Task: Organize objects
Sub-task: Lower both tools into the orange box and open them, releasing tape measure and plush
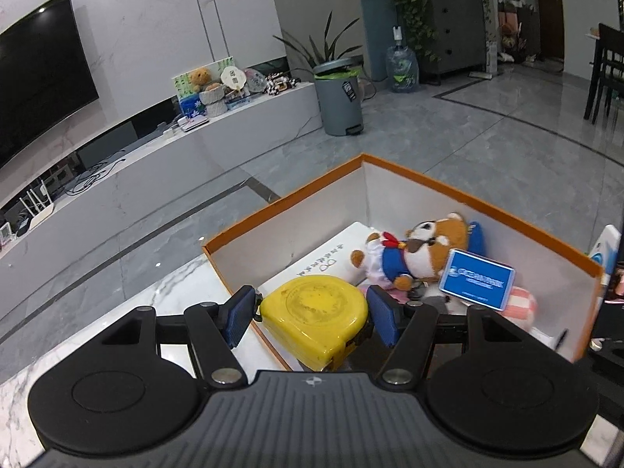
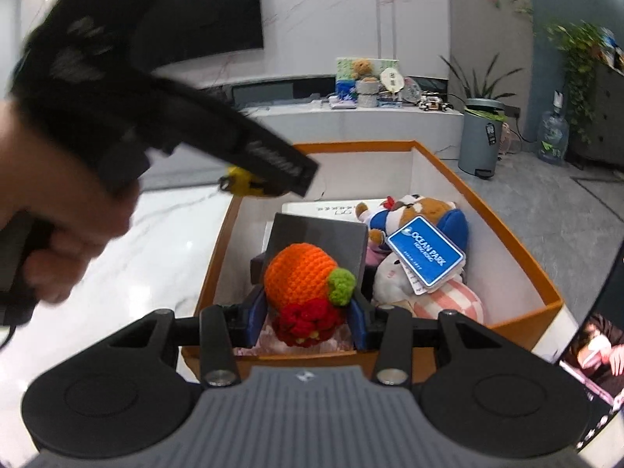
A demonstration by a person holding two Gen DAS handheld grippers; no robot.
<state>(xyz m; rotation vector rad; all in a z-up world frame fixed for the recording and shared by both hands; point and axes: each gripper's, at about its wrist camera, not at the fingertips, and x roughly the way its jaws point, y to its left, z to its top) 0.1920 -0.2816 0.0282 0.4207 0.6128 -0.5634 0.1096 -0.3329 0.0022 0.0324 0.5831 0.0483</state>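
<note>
My left gripper (image 1: 312, 312) is shut on a yellow tape measure (image 1: 316, 312), held over the near left rim of an orange-edged white box (image 1: 487, 210). From the right wrist view the left gripper appears as a dark blurred body (image 2: 187, 132) with the tape measure (image 2: 243, 181) peeking out over the box's left wall. My right gripper (image 2: 308, 316) is shut on an orange crocheted toy (image 2: 302, 280) with a green knob and red base, just inside the box's (image 2: 526, 269) near edge. A brown plush with a blue tag (image 2: 427, 251) lies inside.
The box stands on a white marble table (image 1: 183, 292). It also holds a grey card (image 2: 319, 241), a white booklet (image 1: 331, 257) and a pink checked plush (image 2: 452, 300). A hand (image 2: 66, 234) grips the left tool. A grey bin (image 1: 341, 93) stands on the floor beyond.
</note>
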